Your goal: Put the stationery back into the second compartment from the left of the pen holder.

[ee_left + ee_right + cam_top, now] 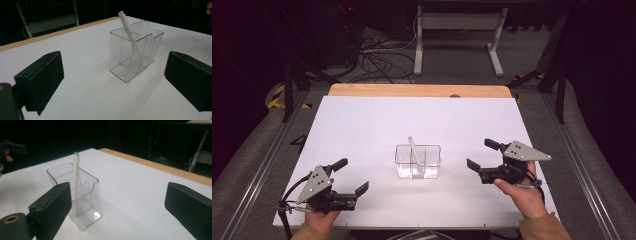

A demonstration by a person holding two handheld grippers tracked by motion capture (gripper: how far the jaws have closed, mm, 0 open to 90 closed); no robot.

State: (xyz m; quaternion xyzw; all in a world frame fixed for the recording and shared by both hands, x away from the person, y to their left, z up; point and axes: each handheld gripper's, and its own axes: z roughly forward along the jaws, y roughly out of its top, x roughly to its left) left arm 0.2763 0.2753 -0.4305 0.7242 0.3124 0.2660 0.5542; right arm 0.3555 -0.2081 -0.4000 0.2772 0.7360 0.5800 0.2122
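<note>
In the high view, a clear plastic box with inner dividers (418,161) stands upright near the middle of the white tabletop (362,125), and a slim white stick (414,149) leans inside it, its tip poking above the rim toward the far side. The left gripper (353,176) rests low at the near left, well apart from the box, its jaws spread with nothing between them. The right gripper (480,154) sits to the right of the box, nearer to it but clear of it, jaws likewise released and empty. The likely risk here is that the box, light and unanchored, slides or tips if either jaw bumps a wall instead of closing cleanly on the stick.

In the left gripper view, the box (135,53) stands ahead between the two black jaws, which are wide apart and grasping nothing. The stick (126,23) leans from a rear compartment toward the upper left. Because it leans, a straight pull upward would probably drag it against the divider and lift or topple the box.

In the right gripper view, the box (83,200) stands just behind the left jaw, partly hidden by it; whether they touch I cannot tell. The stick (75,173) rises almost upright above the rim. The jaws gape empty. A sideways drift of this gripper could knock the box over and spill the stick.
</note>
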